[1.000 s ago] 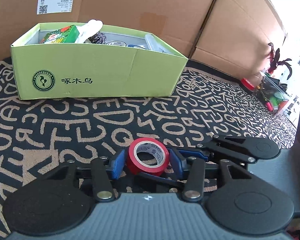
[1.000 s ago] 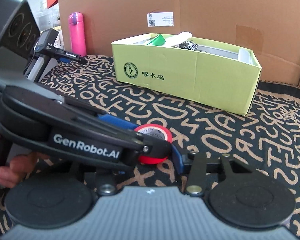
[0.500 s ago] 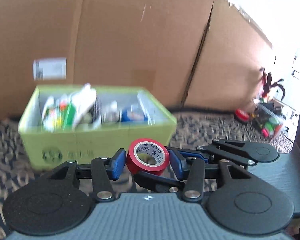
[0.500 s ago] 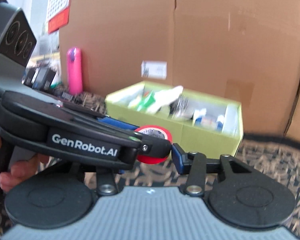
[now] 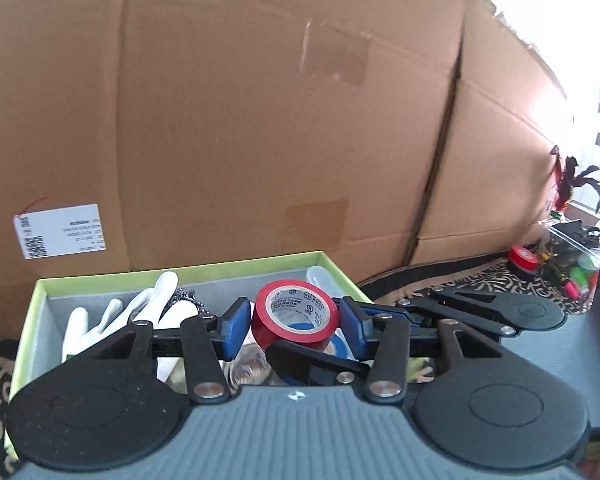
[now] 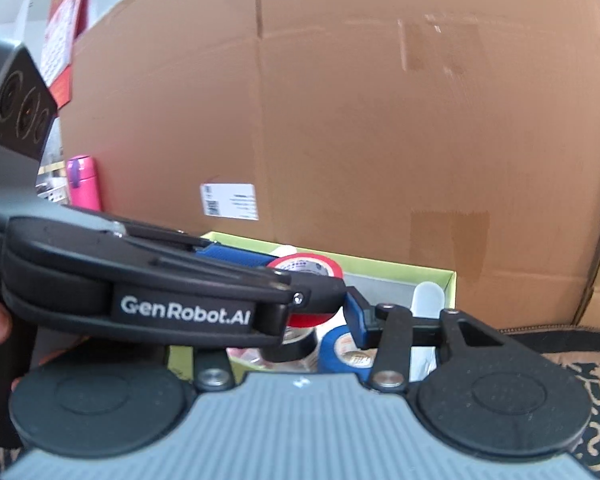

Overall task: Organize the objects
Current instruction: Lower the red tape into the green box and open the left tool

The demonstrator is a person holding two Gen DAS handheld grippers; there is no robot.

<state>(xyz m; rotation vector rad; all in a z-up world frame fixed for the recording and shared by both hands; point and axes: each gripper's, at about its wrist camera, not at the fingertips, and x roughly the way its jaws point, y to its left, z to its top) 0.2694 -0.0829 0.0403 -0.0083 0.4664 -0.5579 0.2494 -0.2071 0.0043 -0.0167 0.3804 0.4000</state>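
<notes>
Both tongs, the left tongs [image 5: 294, 322] and the right tongs [image 6: 324, 300], grip one red tape roll [image 5: 296, 316] at lower centre above the green box [image 5: 180, 274]; its hole faces the left camera, slightly upward.

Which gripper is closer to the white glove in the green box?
Left. The left gripper hangs just above the white glove; the right gripper reaches in from beyond the red tape.
</notes>
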